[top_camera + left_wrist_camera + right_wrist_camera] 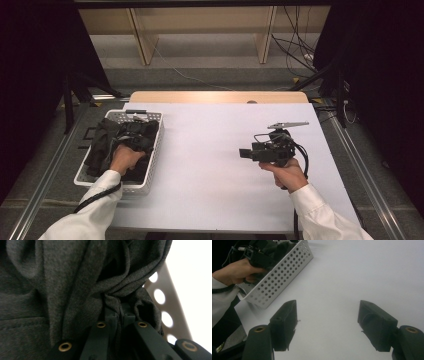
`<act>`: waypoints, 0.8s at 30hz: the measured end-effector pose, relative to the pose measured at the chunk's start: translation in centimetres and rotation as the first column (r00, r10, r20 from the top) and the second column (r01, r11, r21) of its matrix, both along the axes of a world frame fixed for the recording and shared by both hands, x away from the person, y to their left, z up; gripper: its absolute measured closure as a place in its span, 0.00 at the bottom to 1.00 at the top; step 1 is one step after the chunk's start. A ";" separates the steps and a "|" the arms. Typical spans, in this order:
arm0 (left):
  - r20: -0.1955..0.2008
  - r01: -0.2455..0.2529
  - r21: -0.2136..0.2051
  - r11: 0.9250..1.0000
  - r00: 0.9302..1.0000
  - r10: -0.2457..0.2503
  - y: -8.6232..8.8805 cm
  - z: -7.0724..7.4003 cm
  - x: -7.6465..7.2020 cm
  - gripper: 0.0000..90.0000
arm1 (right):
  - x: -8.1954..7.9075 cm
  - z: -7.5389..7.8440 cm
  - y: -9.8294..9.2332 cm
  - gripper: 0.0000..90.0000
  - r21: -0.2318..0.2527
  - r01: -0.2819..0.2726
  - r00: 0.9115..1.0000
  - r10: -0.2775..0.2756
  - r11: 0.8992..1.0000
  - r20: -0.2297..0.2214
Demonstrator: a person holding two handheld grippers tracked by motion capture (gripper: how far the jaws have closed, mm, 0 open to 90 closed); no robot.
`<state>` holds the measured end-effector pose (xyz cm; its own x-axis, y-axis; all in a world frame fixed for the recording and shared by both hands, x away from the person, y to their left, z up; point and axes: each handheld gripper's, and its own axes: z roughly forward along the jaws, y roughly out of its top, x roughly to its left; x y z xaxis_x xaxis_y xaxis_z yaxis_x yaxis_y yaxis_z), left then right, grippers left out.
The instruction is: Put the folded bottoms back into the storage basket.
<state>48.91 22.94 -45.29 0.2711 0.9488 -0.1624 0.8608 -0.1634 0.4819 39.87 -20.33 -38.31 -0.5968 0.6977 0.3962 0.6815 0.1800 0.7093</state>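
1. Left gripper (119, 315) is down in the white basket (156, 145) at the table's left, jaws pinched tight on a fold of the dark garment (75, 285).
2. Right gripper (327, 322) hovers over bare table (210, 165), jaws spread, empty.
3. Step: grasp made. Next, likely a straight lift clear of the basket rim.

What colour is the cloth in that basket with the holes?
Dark charcoal grey cloth, with a fine knit texture; the left gripper view shows it best, beside the white basket.
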 end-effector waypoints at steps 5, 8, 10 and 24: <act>-0.011 -0.027 -0.065 0.998 1.000 0.026 0.6 0.8 -0.2 0.90 | -0.1 0.1 -0.1 0.36 0.000 -0.001 1.000 0.001 1.000 0.002; -0.004 -0.030 -0.096 0.995 1.000 0.030 1.5 2.2 -0.7 0.76 | 0.0 0.1 -0.3 0.36 0.007 0.007 1.000 -0.007 1.000 0.000; 0.003 -0.020 -0.133 0.991 1.000 0.020 2.1 3.5 -1.2 0.63 | 0.0 0.2 -0.5 0.36 0.008 0.012 1.000 -0.012 1.000 0.002; 0.044 0.089 -0.123 0.988 0.995 -0.084 0.3 4.8 -4.3 0.75 | -0.1 0.2 -0.7 0.37 0.008 0.014 1.000 -0.014 1.000 0.003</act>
